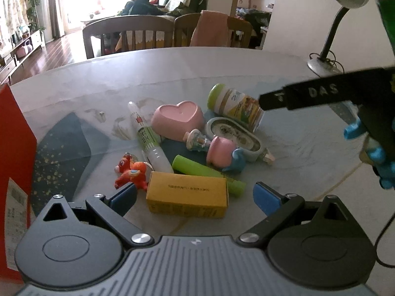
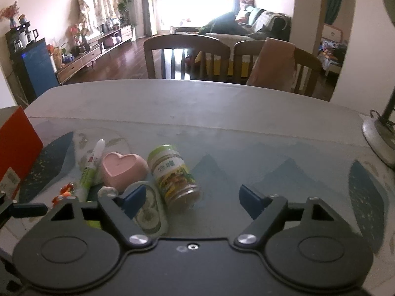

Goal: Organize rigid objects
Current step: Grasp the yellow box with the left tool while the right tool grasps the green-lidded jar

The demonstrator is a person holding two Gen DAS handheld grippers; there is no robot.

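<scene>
A pile of small objects lies on the table. In the left wrist view, my left gripper (image 1: 195, 197) is open and empty, its jaws on either side of a yellow box (image 1: 187, 198). Behind the box lie a green tube (image 1: 209, 174), an orange toy (image 1: 130, 172), a white-green pen (image 1: 147, 137), a pink heart dish (image 1: 177, 119), a pink-blue snail toy (image 1: 224, 154), an oval tin (image 1: 234, 135) and a spice jar (image 1: 234, 106). My right gripper (image 2: 193, 198) is open and empty, just short of the spice jar (image 2: 174, 175), with the oval tin (image 2: 148, 212) by its left finger.
A red box (image 1: 14, 172) stands at the left edge of the table. A desk lamp (image 1: 325, 56) stands at the far right. Wooden chairs (image 1: 128, 34) stand behind the table. The right gripper's body (image 1: 345, 93) reaches in from the right in the left wrist view.
</scene>
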